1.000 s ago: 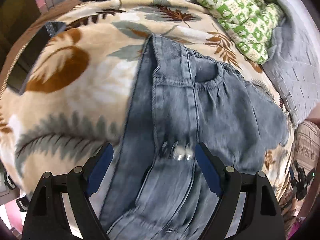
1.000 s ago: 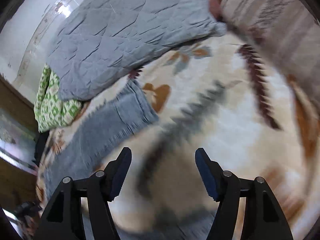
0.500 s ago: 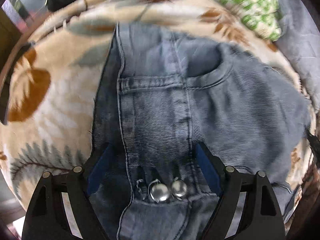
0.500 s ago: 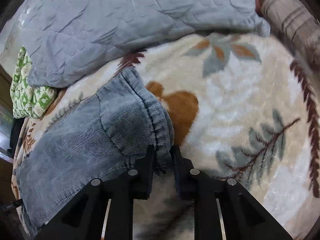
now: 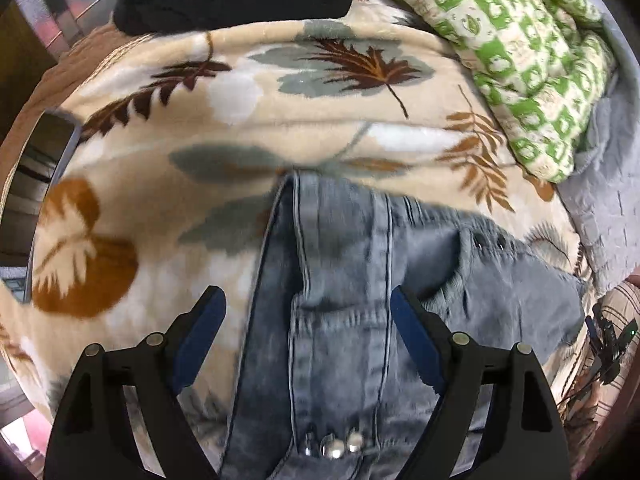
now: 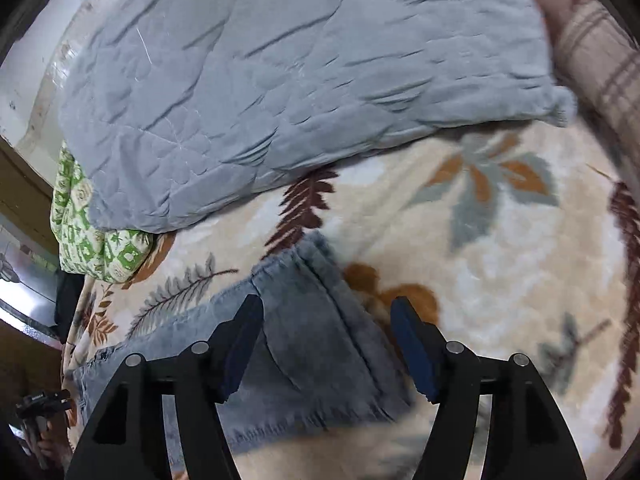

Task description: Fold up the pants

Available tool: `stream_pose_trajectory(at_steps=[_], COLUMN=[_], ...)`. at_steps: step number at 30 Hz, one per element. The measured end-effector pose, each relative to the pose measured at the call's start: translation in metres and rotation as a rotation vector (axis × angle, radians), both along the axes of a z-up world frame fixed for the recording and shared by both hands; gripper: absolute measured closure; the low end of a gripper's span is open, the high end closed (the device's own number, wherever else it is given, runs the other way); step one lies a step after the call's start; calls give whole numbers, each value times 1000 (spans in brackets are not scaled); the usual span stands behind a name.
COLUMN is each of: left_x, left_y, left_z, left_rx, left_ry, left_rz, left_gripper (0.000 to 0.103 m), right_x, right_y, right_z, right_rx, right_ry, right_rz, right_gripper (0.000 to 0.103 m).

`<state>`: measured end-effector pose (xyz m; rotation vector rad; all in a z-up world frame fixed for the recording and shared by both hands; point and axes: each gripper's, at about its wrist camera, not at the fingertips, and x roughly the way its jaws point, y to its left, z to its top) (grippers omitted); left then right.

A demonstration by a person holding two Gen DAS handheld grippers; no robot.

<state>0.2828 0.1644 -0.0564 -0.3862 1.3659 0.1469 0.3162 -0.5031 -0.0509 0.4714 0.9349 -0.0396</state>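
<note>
Half a second ago the right tool (image 6: 326, 342) was pinched on the hem of the pants (image 6: 308, 344); now its fingers stand spread apart, with the trouser leg end lying between and just beyond them. On the other side the left tool (image 5: 308, 334) has pulled back and is spread wide too, gripping nothing, with the waist end of the pants (image 5: 344, 320) running up between its fingers and the metal buttons (image 5: 334, 448) low near its base. Everything lies on a bed covered by a cream blanket (image 5: 168, 184) printed with brown and grey leaves. A grey quilt (image 6: 280, 80) is heaped at the far side, touching a green and white patterned cloth (image 5: 516, 56), and a plaid pillow (image 6: 600, 60) sits at the right edge. Faded blue-grey, the pants lie flat and lengthwise, with a curved pocket opening, stitched seams and a frayed leg hem showing.
</note>
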Motion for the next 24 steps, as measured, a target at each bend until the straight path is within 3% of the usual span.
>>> stream_pose_trajectory(at_steps=[7, 9, 10, 14, 15, 17, 19, 21, 24], left_x=[32, 39, 41, 45, 45, 45, 40, 35, 24], left_y=[17, 19, 16, -1, -7, -12, -20, -38, -54], left_z=[0, -8, -14, -39, -38, -35, -29, -25, -12], left_rx=[48, 45, 36, 25, 52, 10, -21, 32, 116], left_ry=[-2, 17, 29, 79, 60, 17, -30, -35, -85], left_rz=[4, -7, -26, -94, -101, -105, -112, -182, -209], left_gripper=[18, 18, 18, 18, 17, 18, 33, 87, 91], right_x=[51, 59, 61, 60, 59, 57, 56, 51, 39], right_y=[29, 32, 34, 49, 50, 51, 54, 65, 77], right_z=[-17, -26, -30, -36, -36, -35, -32, -26, -15], right_rx=[-159, -136, -109, -176, -190, -222, -216, -239, -307], right_ry=[62, 76, 79, 59, 57, 61, 57, 49, 32], right_rz=[90, 115, 133, 181, 179, 159, 170, 206, 200], right_gripper=[35, 35, 29, 23, 27, 41, 72, 83, 87])
